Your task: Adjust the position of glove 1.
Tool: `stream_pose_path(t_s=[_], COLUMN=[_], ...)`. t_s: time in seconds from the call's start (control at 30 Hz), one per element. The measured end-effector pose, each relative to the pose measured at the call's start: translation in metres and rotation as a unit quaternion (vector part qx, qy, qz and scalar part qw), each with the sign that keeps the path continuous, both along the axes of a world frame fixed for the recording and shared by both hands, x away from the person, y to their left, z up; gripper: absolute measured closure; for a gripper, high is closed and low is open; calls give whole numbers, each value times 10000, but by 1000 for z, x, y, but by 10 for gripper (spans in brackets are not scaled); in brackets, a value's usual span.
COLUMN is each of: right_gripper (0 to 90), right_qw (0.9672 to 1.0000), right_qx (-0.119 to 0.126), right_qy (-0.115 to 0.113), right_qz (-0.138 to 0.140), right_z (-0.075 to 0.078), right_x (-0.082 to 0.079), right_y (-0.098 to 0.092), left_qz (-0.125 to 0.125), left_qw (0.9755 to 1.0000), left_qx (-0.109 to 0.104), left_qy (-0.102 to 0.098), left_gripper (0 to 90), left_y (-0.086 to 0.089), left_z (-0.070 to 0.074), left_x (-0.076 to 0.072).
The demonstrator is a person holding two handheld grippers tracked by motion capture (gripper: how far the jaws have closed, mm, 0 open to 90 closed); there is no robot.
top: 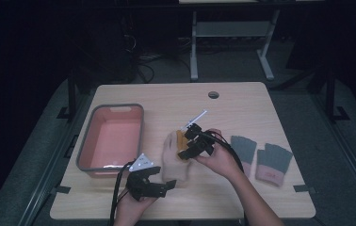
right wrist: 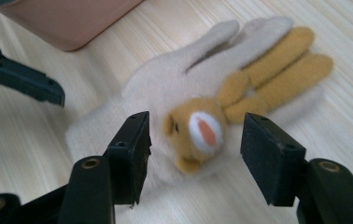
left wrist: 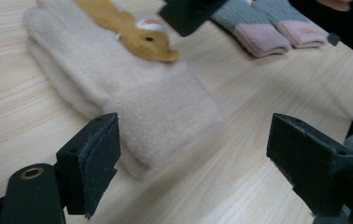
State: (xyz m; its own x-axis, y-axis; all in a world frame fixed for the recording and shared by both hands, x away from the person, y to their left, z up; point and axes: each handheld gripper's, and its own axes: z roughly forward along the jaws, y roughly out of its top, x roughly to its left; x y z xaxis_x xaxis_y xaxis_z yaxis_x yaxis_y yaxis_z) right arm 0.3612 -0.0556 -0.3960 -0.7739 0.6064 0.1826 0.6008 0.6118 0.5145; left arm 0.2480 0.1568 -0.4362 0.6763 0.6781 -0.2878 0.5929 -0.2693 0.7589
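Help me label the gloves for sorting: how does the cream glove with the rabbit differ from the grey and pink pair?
The cream glove is pale with an orange rabbit sewn on; the grey and pink pair is plain, grey with pink cuffs. The cream glove lies alone between both grippers; the pair lies side by side at the table's right, away from them. The cream glove looks fleecy, the pair ribbed. All lie flat on the table.

No text, number or brand can be read in any view. The small patch on the pink knitted cuff of the grey glove (left wrist: 305,31), upper right of the left gripper view, is too blurred to make out.
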Motion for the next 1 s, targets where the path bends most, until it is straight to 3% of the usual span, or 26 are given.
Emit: stream_pose_path(t_s=[0.43, 0.57, 0.83, 0.93, 1.0], right_gripper=[388, 385, 385, 384, 384], right_qw=[9994, 9992, 9986, 9984, 9982], right_qx=[217, 247, 302, 324, 337], right_qy=[-10, -25, -36, -49, -27], right_qz=[-284, -326, -426, -455, -502], right_z=[-3, -6, -7, -8, -8], right_x=[-10, -14, -20, -23, -23], right_y=[-26, -33, -45, -51, -52], left_qz=[268, 412, 601, 582, 576], left_qw=[9993, 9983, 9954, 9939, 9930], left_qx=[186, 195, 461, 562, 513], left_qy=[186, 368, 589, 743, 889], left_gripper=[179, 208, 223, 238, 240], left_y=[-4, -7, -11, -13, -16], left_z=[13, 10, 1, -4, -9], left_x=[15, 23, 40, 47, 51])
